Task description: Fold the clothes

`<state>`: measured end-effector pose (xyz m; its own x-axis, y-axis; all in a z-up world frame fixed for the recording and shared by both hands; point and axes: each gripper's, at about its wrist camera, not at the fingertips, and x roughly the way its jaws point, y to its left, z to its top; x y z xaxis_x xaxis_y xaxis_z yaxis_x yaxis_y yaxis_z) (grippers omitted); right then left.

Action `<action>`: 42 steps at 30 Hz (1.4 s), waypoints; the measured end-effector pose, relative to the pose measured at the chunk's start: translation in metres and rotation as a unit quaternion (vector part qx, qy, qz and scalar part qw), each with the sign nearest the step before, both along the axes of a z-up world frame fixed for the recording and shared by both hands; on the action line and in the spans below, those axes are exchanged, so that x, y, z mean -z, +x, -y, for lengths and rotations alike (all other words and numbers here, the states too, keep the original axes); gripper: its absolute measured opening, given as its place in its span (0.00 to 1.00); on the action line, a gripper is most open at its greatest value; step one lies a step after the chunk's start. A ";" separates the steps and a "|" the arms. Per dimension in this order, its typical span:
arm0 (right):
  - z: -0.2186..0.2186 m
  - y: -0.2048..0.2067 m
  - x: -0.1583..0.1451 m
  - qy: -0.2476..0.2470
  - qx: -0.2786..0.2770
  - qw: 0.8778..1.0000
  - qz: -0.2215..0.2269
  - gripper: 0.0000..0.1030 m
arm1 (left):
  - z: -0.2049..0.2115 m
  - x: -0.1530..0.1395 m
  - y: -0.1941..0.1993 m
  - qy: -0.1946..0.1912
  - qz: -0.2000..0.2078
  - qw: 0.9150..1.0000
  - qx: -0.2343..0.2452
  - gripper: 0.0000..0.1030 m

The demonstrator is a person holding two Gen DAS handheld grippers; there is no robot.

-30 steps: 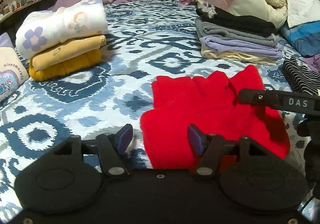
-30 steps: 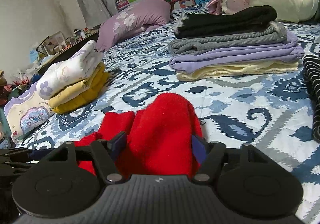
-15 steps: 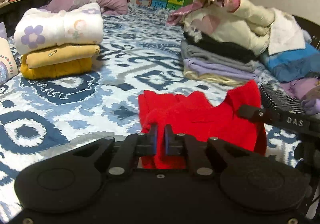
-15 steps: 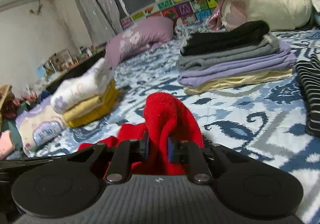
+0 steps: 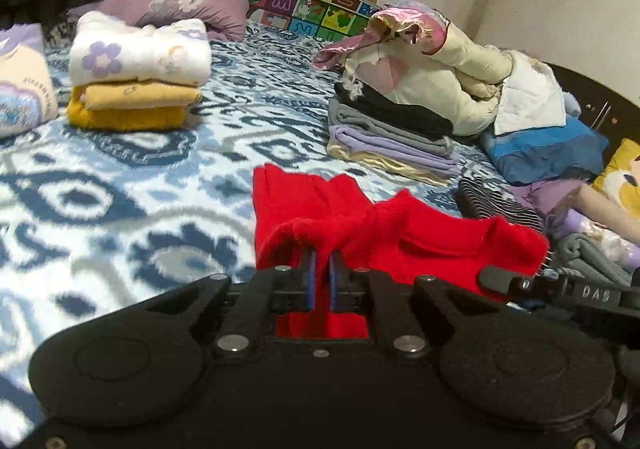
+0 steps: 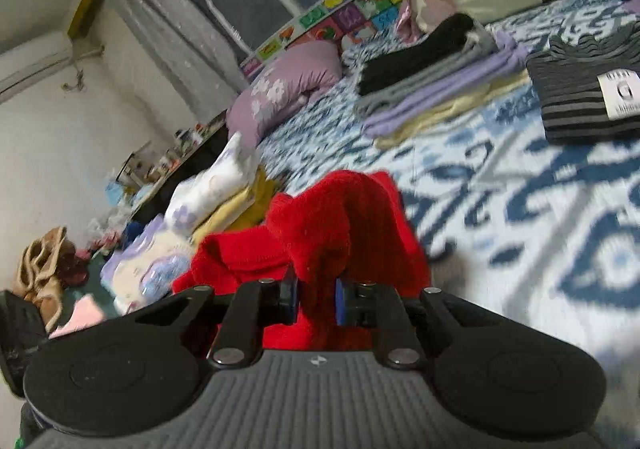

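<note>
Fleece, bright red and thick, fills the lower middle of both views: the red garment (image 5: 400, 237) hangs bunched and humped between the two tools above the blue-and-white patterned bedspread (image 5: 120, 185). The left gripper (image 5: 322, 281) has its blue-padded jaws drawn narrow, almost together, pinching a fold of the soft fabric at the lower centre of its view. The right gripper (image 6: 316, 299) clamps a thicker wad, its jaws a little further apart, the cloth rising above them in a rounded peak (image 6: 344, 209). In the left view the right tool's black arm shows at the lower right edge, just beside the garment's far corner.

At upper left of the left view sits a neat stack (image 5: 136, 77): a puffy white piece with lilac flowers over two mustard-yellow folded ones. Behind it lies a plump purple pillow (image 5: 180, 5) with white blossoms. Right of centre, a flat pile (image 5: 392, 137) layers black, grey, lavender and pale cream knits, and behind that heaps a loose mound of cream and pink bedding (image 5: 432, 65). A dark striped folded top (image 6: 588, 89) lies at the right of the right view, its ribbed bands crisp, a white label on its face.
</note>
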<state>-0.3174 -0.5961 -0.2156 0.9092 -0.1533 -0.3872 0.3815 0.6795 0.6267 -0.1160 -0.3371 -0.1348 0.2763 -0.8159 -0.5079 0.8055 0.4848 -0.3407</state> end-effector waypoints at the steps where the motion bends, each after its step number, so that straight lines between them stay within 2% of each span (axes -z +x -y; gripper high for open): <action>1: -0.006 -0.004 0.000 -0.001 -0.006 1.000 -0.009 0.21 | -0.007 0.001 -0.004 0.001 -0.003 1.000 0.002 0.04; 3: -0.018 -0.015 -0.001 0.000 -0.021 0.999 -0.028 0.26 | -0.017 0.002 -0.013 0.013 -0.001 1.000 0.016 0.04; 4: -0.024 -0.022 -0.001 0.000 -0.028 0.999 -0.038 0.34 | -0.023 0.004 -0.015 0.017 -0.005 1.000 0.023 0.04; 5: -0.029 -0.032 0.000 0.003 -0.035 0.999 -0.042 0.55 | -0.030 0.005 -0.018 0.021 -0.012 0.999 0.031 0.04; 7: -0.039 -0.055 0.002 0.010 -0.046 0.998 -0.042 0.78 | -0.044 0.008 -0.022 0.028 -0.025 0.998 0.046 0.04; 8: -0.042 -0.066 0.003 0.014 -0.048 0.998 -0.039 0.78 | -0.051 0.010 -0.024 0.031 -0.031 0.998 0.054 0.05; 10: -0.044 -0.089 0.004 0.024 -0.045 0.998 -0.032 0.78 | -0.063 0.009 -0.022 0.017 -0.051 0.997 0.047 0.16; 12: -0.039 -0.106 0.006 0.044 -0.026 0.999 -0.013 0.78 | -0.073 0.006 -0.016 -0.007 -0.076 0.997 0.030 0.47; 15: -0.028 -0.117 0.010 0.072 0.005 0.997 0.010 0.78 | -0.075 0.008 -0.008 -0.019 -0.106 0.994 0.002 0.49; 19: -0.019 -0.101 0.022 0.060 0.027 0.998 -0.024 0.78 | -0.060 0.019 -0.015 0.007 -0.112 0.994 0.004 0.50; 21: -0.020 -0.084 0.025 0.027 0.027 0.998 -0.046 0.78 | -0.049 0.026 -0.024 0.034 -0.087 0.996 0.011 0.51; 24: -0.029 -0.064 0.028 -0.013 0.002 0.998 -0.058 0.76 | -0.033 0.040 -0.036 0.071 -0.047 0.996 0.014 0.51; 25: -0.034 -0.059 0.029 -0.027 -0.005 0.998 -0.057 0.73 | -0.030 0.044 -0.040 0.074 -0.035 0.997 0.011 0.46; 26: -0.038 -0.055 0.030 -0.047 -0.009 0.997 -0.062 0.66 | -0.027 0.048 -0.042 0.082 -0.022 0.996 0.004 0.16; 27: -0.042 -0.051 0.031 -0.070 -0.012 0.995 -0.070 0.59 | -0.025 0.051 -0.042 0.092 -0.010 0.996 -0.004 0.08; 28: -0.044 -0.048 0.031 -0.083 -0.017 0.993 -0.078 0.30 | -0.024 0.051 -0.043 0.092 -0.004 0.996 -0.012 0.07; 29: -0.046 -0.046 0.031 -0.092 -0.024 0.992 -0.086 0.13 | -0.027 0.046 -0.045 0.087 0.004 0.996 -0.011 0.07; 30: -0.048 -0.044 0.032 -0.100 -0.031 0.990 -0.095 0.13 | -0.029 0.041 -0.048 0.081 0.014 0.997 -0.006 0.07; 31: -0.051 -0.043 0.033 -0.107 -0.038 0.987 -0.113 0.13 | -0.029 0.040 -0.051 0.094 0.021 0.995 0.007 0.07; 32: -0.054 -0.044 0.036 -0.112 -0.044 0.983 -0.137 0.13 | -0.029 0.041 -0.054 0.113 0.028 0.993 0.024 0.07; 34: -0.058 -0.044 0.045 -0.106 -0.066 0.975 -0.185 0.13 | -0.020 0.061 -0.056 0.169 0.007 0.983 0.077 0.07; 35: -0.058 -0.046 0.050 -0.101 -0.070 0.974 -0.191 0.12 | -0.019 0.070 -0.056 0.188 0.003 0.979 0.082 0.07; 37: -0.058 -0.052 0.045 -0.104 -0.073 0.976 -0.179 0.16 | -0.021 0.070 -0.055 0.193 0.003 0.978 0.084 0.09; 38: -0.057 -0.057 0.042 -0.103 -0.070 0.977 -0.171 0.19 | -0.021 0.065 -0.054 0.198 0.000 0.976 0.088 0.15; 39: -0.056 -0.062 0.040 -0.097 -0.065 0.980 -0.162 0.24 | -0.023 0.061 -0.052 0.194 0.001 0.977 0.085 0.36; 40: -0.054 -0.068 0.038 -0.088 -0.060 0.983 -0.149 0.37 | -0.026 0.056 -0.050 0.187 0.002 0.979 0.080 0.49; 41: -0.052 -0.075 0.035 -0.079 -0.054 0.986 -0.134 0.44 | -0.030 0.051 -0.047 0.175 0.000 0.982 0.074 0.60; 42: -0.050 -0.081 0.033 -0.069 -0.048 0.989 -0.120 0.45 | -0.034 0.047 -0.045 0.164 -0.007 0.984 0.071 0.60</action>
<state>-0.3983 -0.5458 -0.2482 0.8071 -0.1371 -0.5742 0.4367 0.7932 0.4244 -0.1605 -0.3034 -0.1820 0.1626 -0.6367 -0.7537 0.8694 0.4537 -0.1958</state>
